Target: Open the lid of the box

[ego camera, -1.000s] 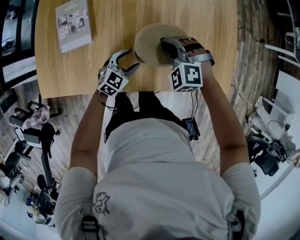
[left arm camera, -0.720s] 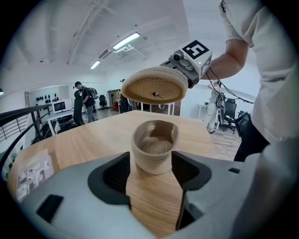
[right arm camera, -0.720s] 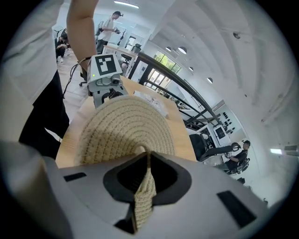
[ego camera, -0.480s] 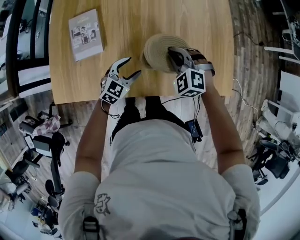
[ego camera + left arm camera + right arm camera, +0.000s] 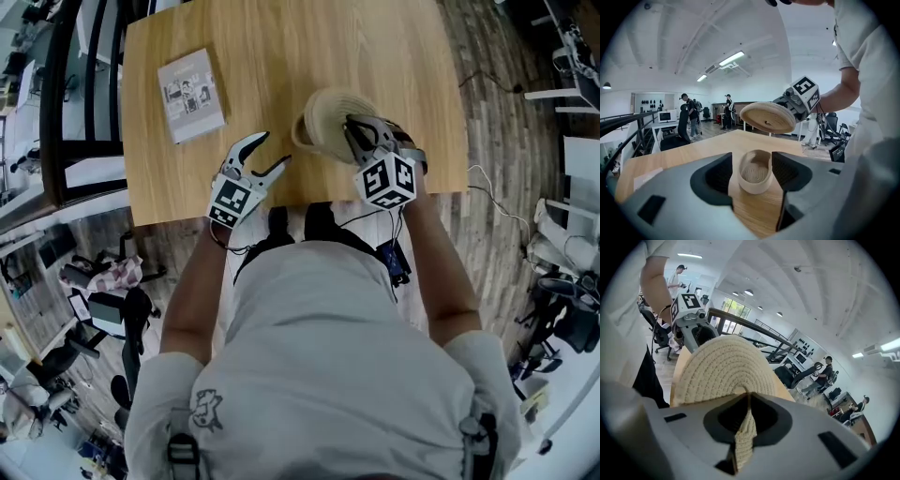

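Observation:
A round woven lid (image 5: 326, 114) hangs tilted in the air, and my right gripper (image 5: 352, 127) is shut on its small woven tab (image 5: 746, 427). In the right gripper view the lid's (image 5: 723, 371) coiled top fills the space beyond the jaws. The open woven box (image 5: 753, 172) stands on the wooden table (image 5: 281, 56) below the lid (image 5: 768, 117). In the head view only a bit of the box's rim (image 5: 302, 134) shows. My left gripper (image 5: 272, 150) is open, close to the box on its left; the box lies just beyond the gap, not touched.
A thin booklet (image 5: 192, 94) lies on the table at the far left. The table's near edge (image 5: 187, 216) runs just under both grippers, with the person's body right behind it. People, desks and office chairs stand far off in the room.
The head view has shifted, so table and grippers sit lower and more to the right. The lid now looks more tilted in the right gripper. The left gripper stays open beside the box.

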`<control>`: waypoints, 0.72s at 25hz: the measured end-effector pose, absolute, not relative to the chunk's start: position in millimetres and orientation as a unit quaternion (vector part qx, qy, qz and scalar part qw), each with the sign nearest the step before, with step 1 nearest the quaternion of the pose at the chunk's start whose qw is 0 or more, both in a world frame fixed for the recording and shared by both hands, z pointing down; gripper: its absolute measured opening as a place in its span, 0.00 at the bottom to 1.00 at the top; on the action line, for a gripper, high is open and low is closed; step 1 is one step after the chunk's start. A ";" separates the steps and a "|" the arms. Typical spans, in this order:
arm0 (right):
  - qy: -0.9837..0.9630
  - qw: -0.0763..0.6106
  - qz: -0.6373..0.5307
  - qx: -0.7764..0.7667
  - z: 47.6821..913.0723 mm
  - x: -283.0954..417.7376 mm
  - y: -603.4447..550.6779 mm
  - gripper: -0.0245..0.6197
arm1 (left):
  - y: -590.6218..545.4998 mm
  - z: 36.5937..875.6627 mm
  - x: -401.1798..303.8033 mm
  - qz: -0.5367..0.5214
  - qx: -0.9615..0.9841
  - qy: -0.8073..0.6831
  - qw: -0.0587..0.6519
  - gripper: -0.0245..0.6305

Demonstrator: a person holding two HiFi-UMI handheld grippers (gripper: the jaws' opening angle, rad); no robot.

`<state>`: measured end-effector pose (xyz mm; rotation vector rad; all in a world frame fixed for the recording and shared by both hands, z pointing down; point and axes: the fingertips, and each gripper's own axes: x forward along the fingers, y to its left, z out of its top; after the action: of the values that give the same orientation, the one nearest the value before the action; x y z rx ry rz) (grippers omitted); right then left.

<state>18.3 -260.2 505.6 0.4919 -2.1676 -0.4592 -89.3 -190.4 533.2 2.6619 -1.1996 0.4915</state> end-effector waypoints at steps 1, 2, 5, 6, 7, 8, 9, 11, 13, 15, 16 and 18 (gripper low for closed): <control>-0.868 0.416 -0.176 0.206 501.7 19.0 -258.1 0.08 | -189.1 527.3 -90.4 0.161 0.896 -0.404 0.090 0.44; -0.872 0.408 -0.166 0.216 497.3 20.0 -256.2 0.08 | -187.7 521.5 -91.6 0.157 0.897 -0.404 0.089 0.43; -0.885 0.374 -0.120 0.249 484.7 21.4 -250.2 0.08 | -182.6 503.7 -95.4 0.146 0.899 -0.404 0.084 0.38; -0.889 0.364 -0.106 0.257 481.5 21.1 -247.0 0.08 | -181.0 496.6 -96.1 0.140 0.900 -0.404 0.080 0.35; -0.892 0.355 -0.094 0.264 478.8 20.7 -243.3 0.08 | -179.5 489.7 -96.8 0.134 0.901 -0.405 0.076 0.32; -0.894 0.348 -0.086 0.270 476.2 20.1 -239.3 0.08 | -177.9 483.8 -98.0 0.130 0.902 -0.406 0.073 0.29; -0.896 0.340 -0.078 0.275 473.4 19.3 -235.1 0.09 | -176.2 479.1 -99.6 0.127 0.902 -0.407 0.071 0.27; -0.901 0.321 -0.062 0.286 465.5 17.1 -226.2 0.09 | -172.0 471.0 -102.6 0.119 0.902 -0.408 0.070 0.22; -0.905 0.301 -0.048 0.298 455.3 14.9 -216.8 0.09 | -167.1 461.4 -104.9 0.109 0.904 -0.407 0.070 0.16; -0.907 0.282 -0.039 0.312 444.4 14.0 -208.3 0.09 | -162.4 451.6 -106.8 0.103 0.905 -0.406 0.069 0.11; -0.907 0.274 -0.037 0.318 439.4 13.9 -204.1 0.09 | -159.9 446.6 -107.6 0.101 0.906 -0.407 0.066 0.09; -0.907 0.256 -0.033 0.333 429.8 14.2 -195.1 0.09 | -153.2 436.9 -109.4 0.096 0.906 -0.408 0.055 0.05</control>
<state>14.2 -195.1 429.8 0.9034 -2.4613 -0.0892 -109.4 -153.2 436.9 2.7514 -1.2382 0.2930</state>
